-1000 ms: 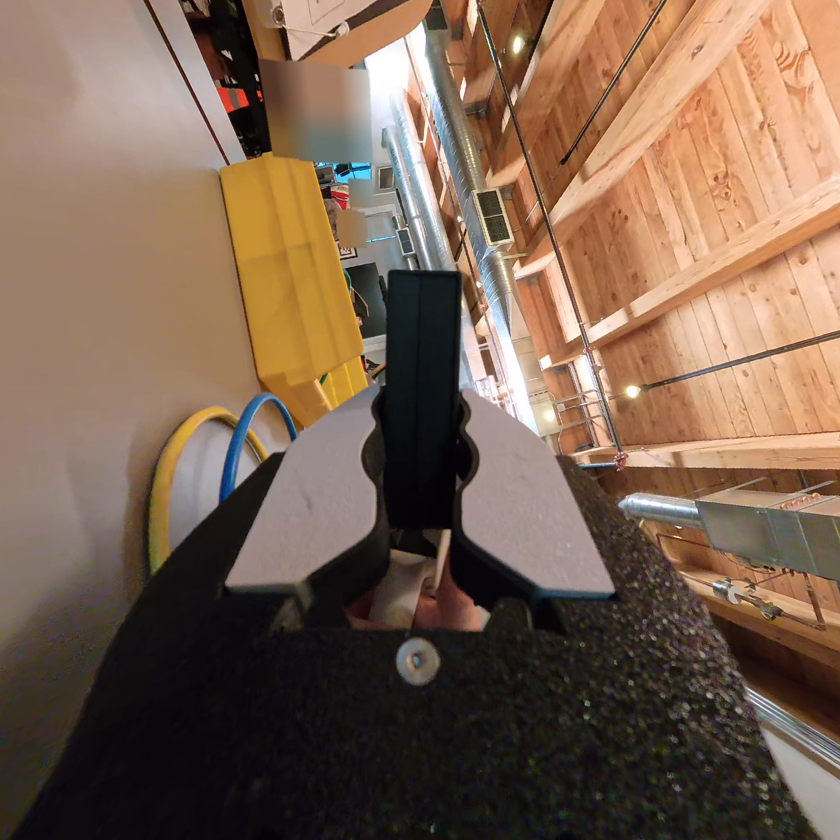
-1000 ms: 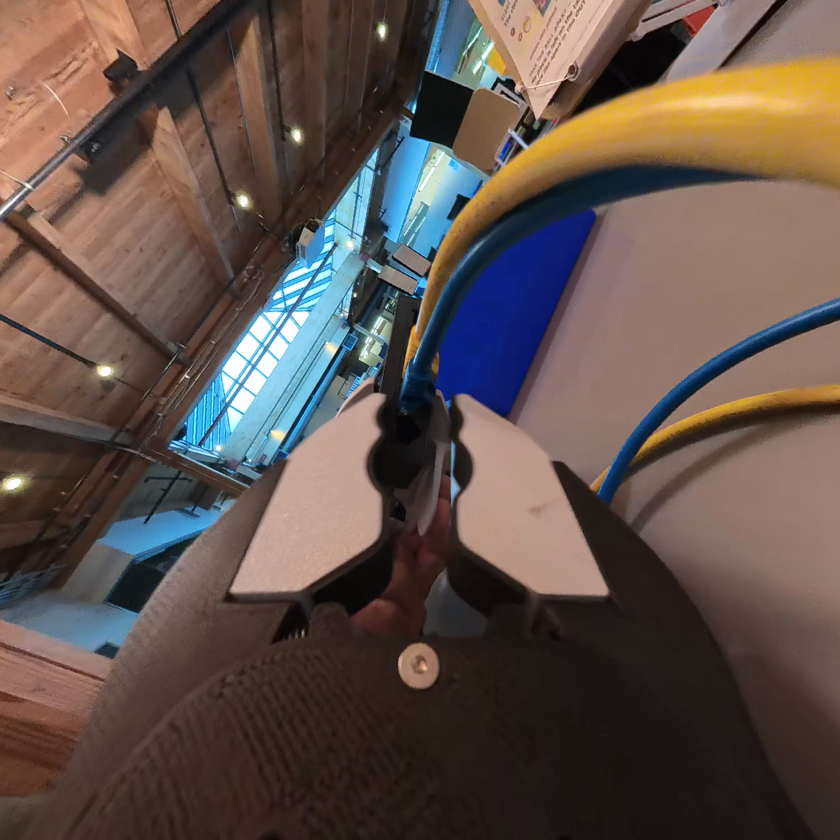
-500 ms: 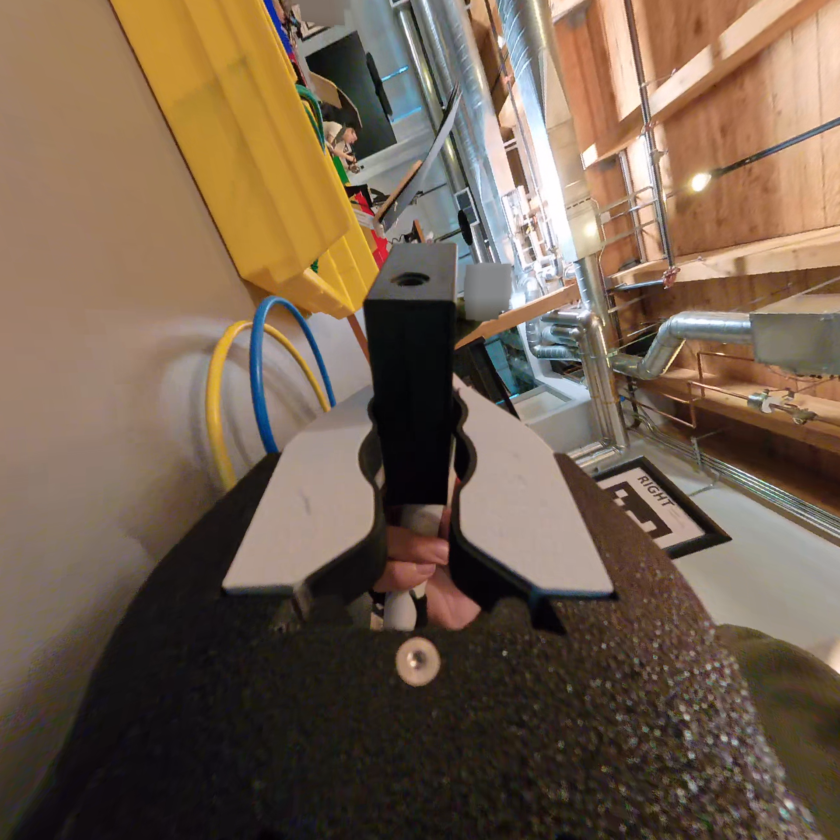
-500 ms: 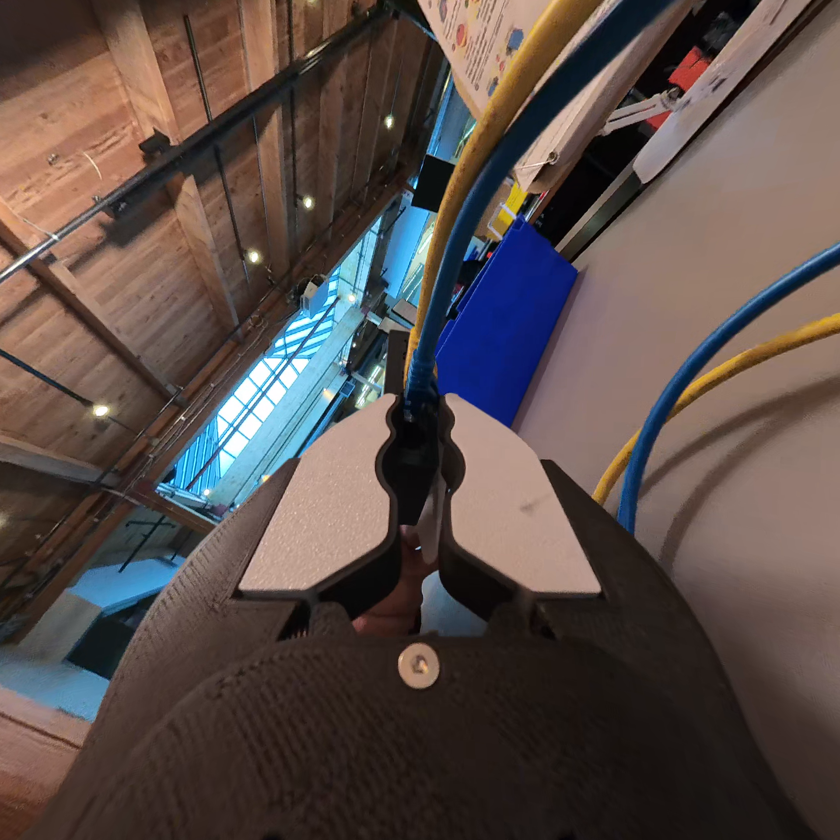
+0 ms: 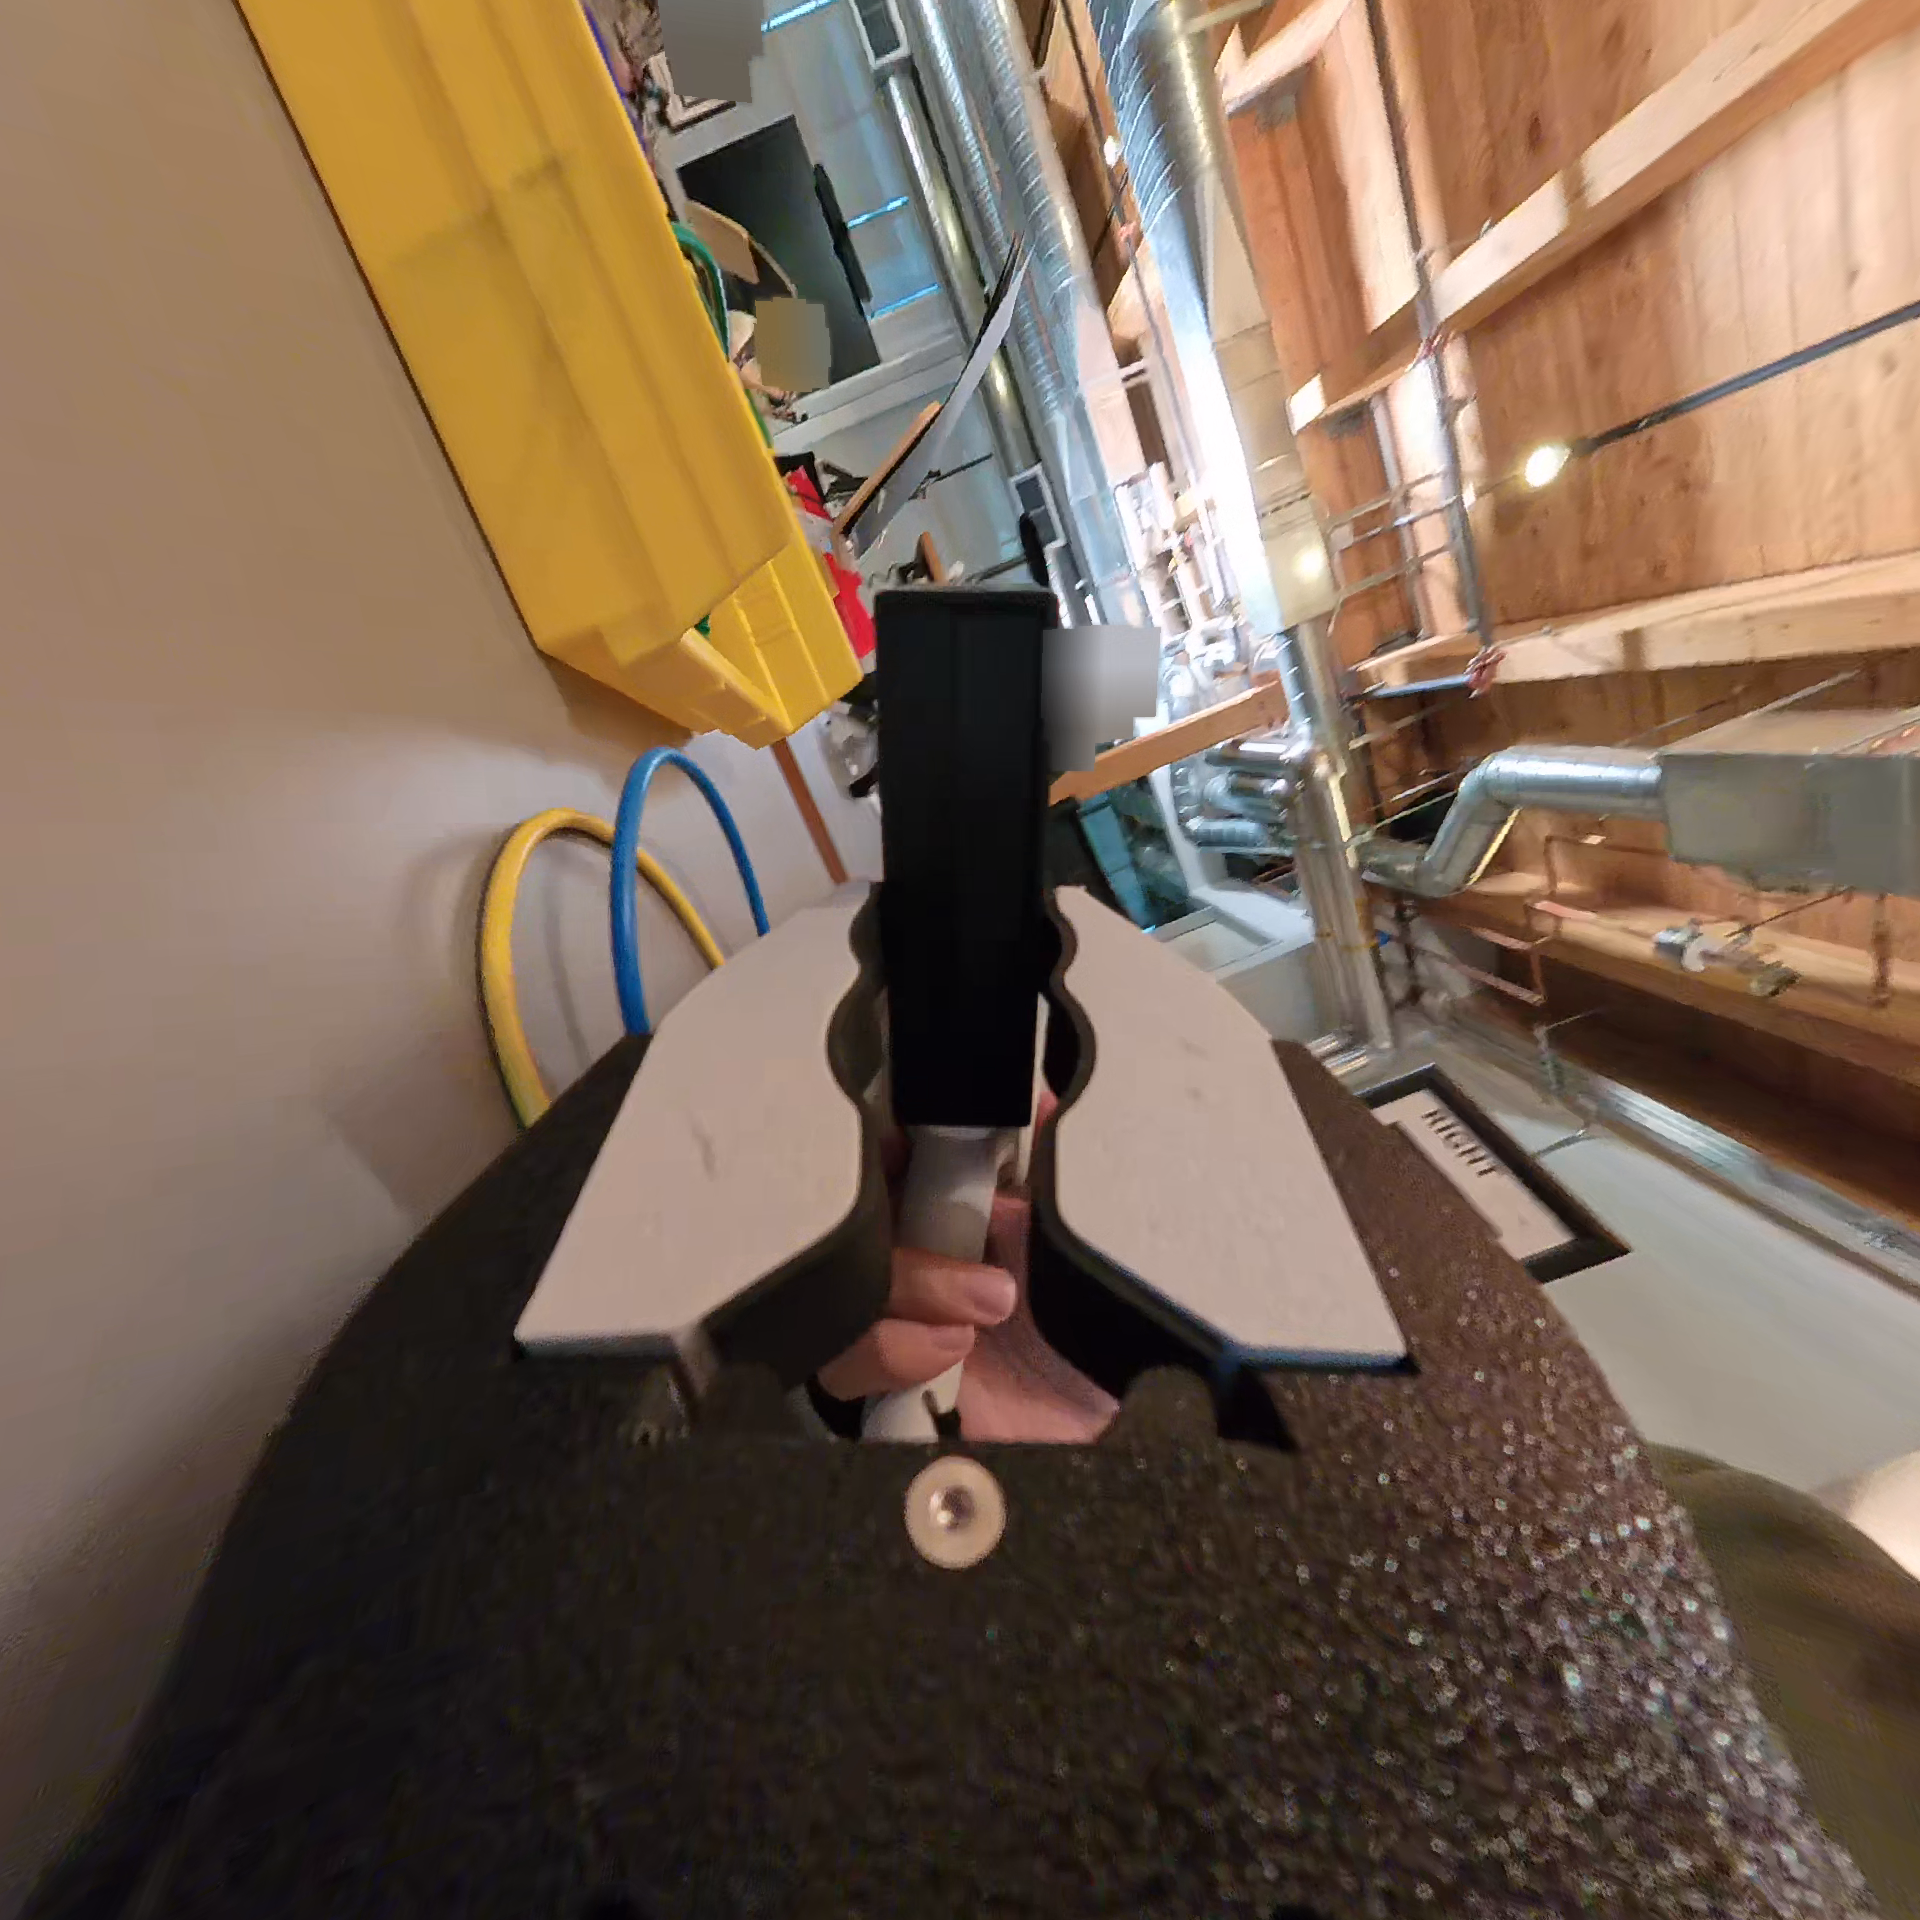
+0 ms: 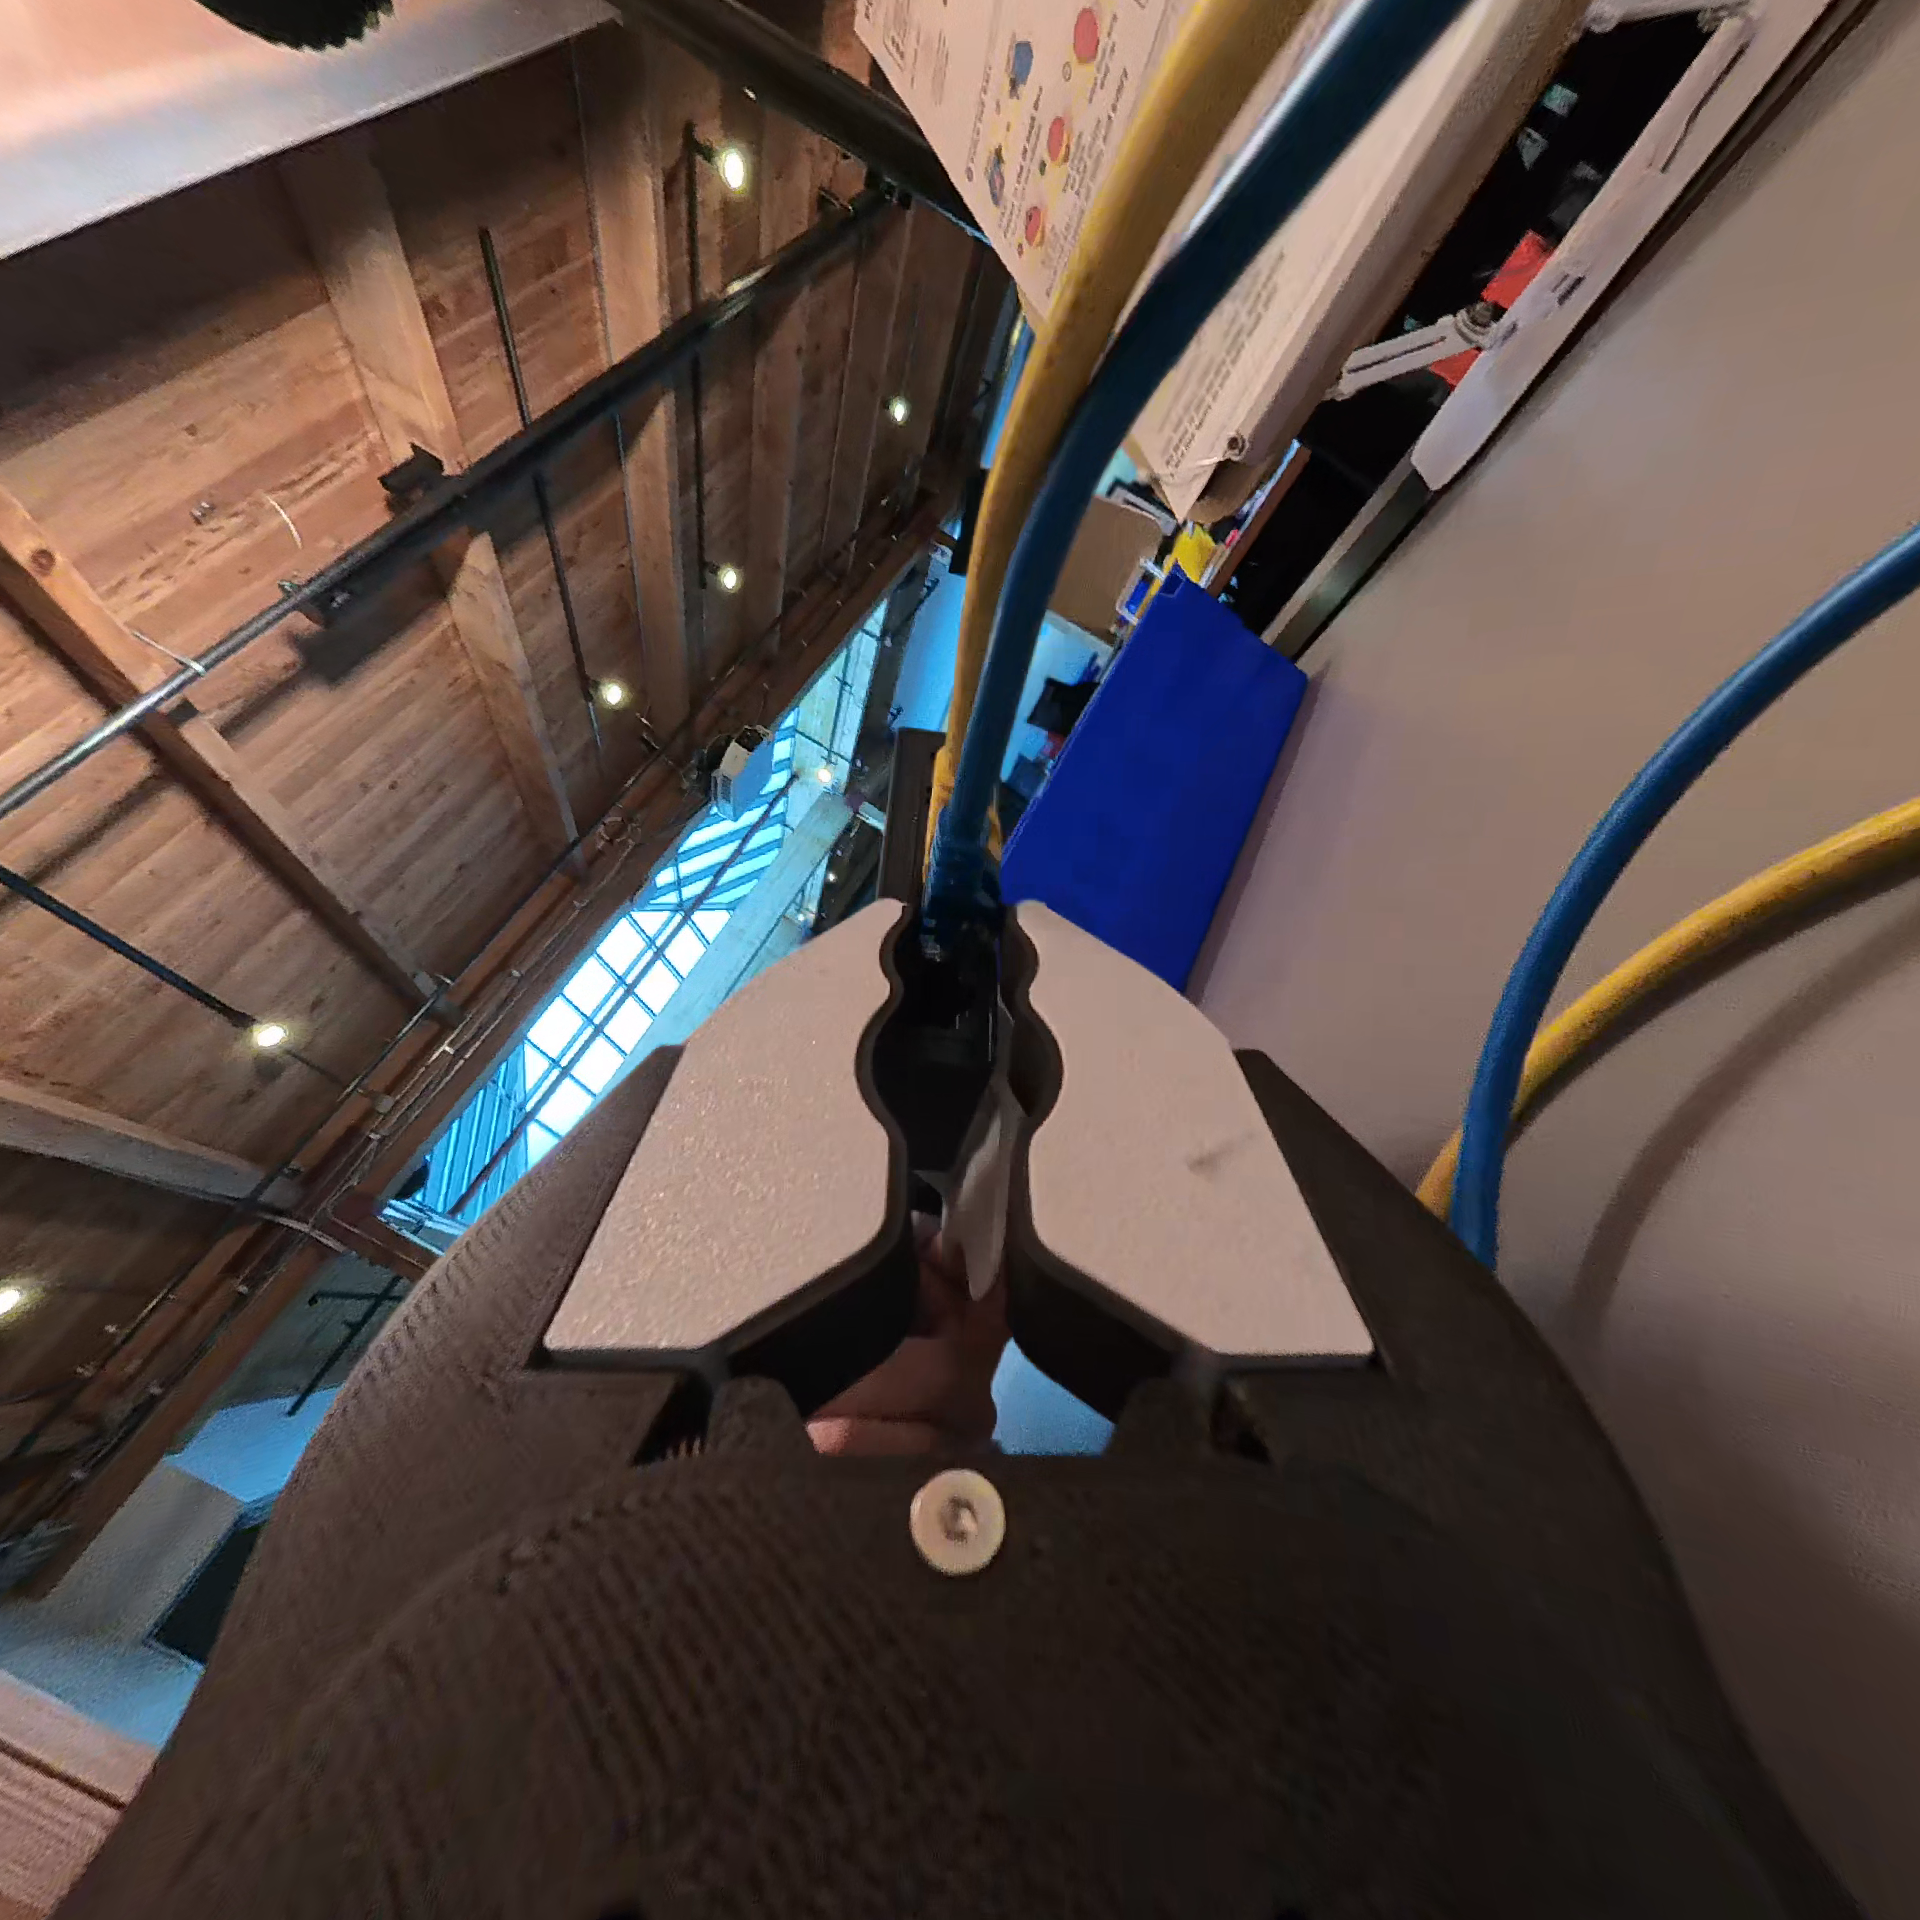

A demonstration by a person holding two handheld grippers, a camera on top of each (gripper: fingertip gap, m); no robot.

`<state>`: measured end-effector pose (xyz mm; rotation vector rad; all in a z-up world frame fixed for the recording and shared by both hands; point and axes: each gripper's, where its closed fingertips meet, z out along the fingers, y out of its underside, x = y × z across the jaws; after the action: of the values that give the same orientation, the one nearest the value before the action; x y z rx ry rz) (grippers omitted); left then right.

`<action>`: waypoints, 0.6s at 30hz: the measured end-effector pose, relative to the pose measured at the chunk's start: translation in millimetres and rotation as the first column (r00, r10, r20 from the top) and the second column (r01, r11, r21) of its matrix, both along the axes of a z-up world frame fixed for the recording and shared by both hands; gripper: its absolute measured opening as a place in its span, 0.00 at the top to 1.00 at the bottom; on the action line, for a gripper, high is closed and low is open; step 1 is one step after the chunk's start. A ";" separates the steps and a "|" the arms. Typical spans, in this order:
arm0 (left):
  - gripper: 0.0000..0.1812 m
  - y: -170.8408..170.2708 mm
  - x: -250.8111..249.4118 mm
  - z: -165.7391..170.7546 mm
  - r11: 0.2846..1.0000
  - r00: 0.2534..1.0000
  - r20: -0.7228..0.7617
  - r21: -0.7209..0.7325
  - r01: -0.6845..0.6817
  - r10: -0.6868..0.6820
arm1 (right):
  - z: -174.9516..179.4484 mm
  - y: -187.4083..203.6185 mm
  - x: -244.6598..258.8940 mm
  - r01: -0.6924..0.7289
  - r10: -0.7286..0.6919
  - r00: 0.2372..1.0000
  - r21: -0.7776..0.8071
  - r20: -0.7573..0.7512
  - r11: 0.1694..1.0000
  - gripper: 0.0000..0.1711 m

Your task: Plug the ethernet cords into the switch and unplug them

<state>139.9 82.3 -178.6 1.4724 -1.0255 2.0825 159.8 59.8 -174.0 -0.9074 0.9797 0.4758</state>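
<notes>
My left gripper (image 5: 961,925) is shut on the black switch (image 5: 961,831), which stands out end-on between the jaws. My right gripper (image 6: 951,935) is shut on the plug of the blue ethernet cord (image 6: 1039,520). The cord runs up out of the jaws and loops back down at the right (image 6: 1558,935). A yellow cord (image 6: 1049,364) runs beside it. The dark edge of the switch (image 6: 904,800) shows just beyond the plug; whether the plug sits in a port is hidden. Loops of the yellow cord (image 5: 499,935) and the blue cord (image 5: 634,831) lie on the table left of the switch.
Both views are tilted sideways. The beige table (image 5: 208,727) carries a yellow bin (image 5: 540,312) at its far edge and a blue bin (image 6: 1143,800) on the other side. A white board (image 6: 1195,260) hangs above the table edge. Wooden ceiling and metal ducts fill the background.
The left gripper has turned with the switch, so the yellow bin and cord loops shifted in view. The right gripper kept hold of the blue plug and tilted; the cords now run more steeply upward.
</notes>
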 end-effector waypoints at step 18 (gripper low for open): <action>0.86 -4.5 5.9 -7.3 0.998 0.998 -0.041 -0.037 -0.047 0.046 | -8.9 -0.1 8.5 0.015 -0.012 0.996 0.035 -0.086 0.999 0.89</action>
<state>145.8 77.8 -185.9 1.5266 -0.9402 2.0838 168.3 59.6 -182.8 -0.8537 1.0520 0.5221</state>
